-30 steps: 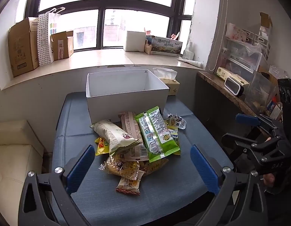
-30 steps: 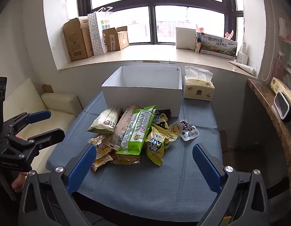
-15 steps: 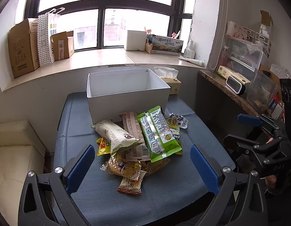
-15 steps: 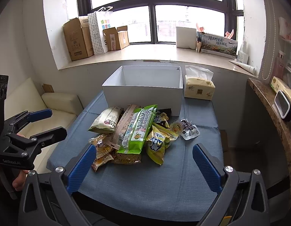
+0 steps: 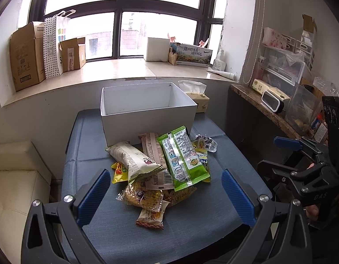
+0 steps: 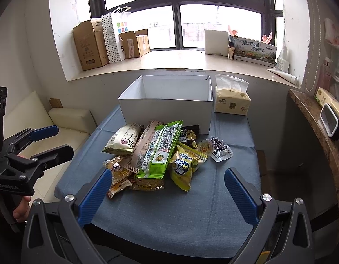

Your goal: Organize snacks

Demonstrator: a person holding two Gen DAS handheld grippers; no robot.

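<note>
Since nothing is gripped yet, the left gripper (image 5: 162, 195) and right gripper (image 6: 167, 195) are held wide open and empty over the snack pile (image 5: 160, 167), heaped on the table (image 5: 191, 237) before the white box (image 5: 147, 118), presumably their destination.

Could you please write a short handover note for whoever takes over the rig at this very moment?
Left gripper: open, empty, held back from the pile.
Right gripper: open, empty, also short of the pile.
Snack pile sits on the blue table, in front of the white box. Green packet lies on top; a small jelly cup sits at the pile's right edge.
Done: nothing visibly packed; what shows of the box interior is bare.
Left: move every snack into the box.
</note>
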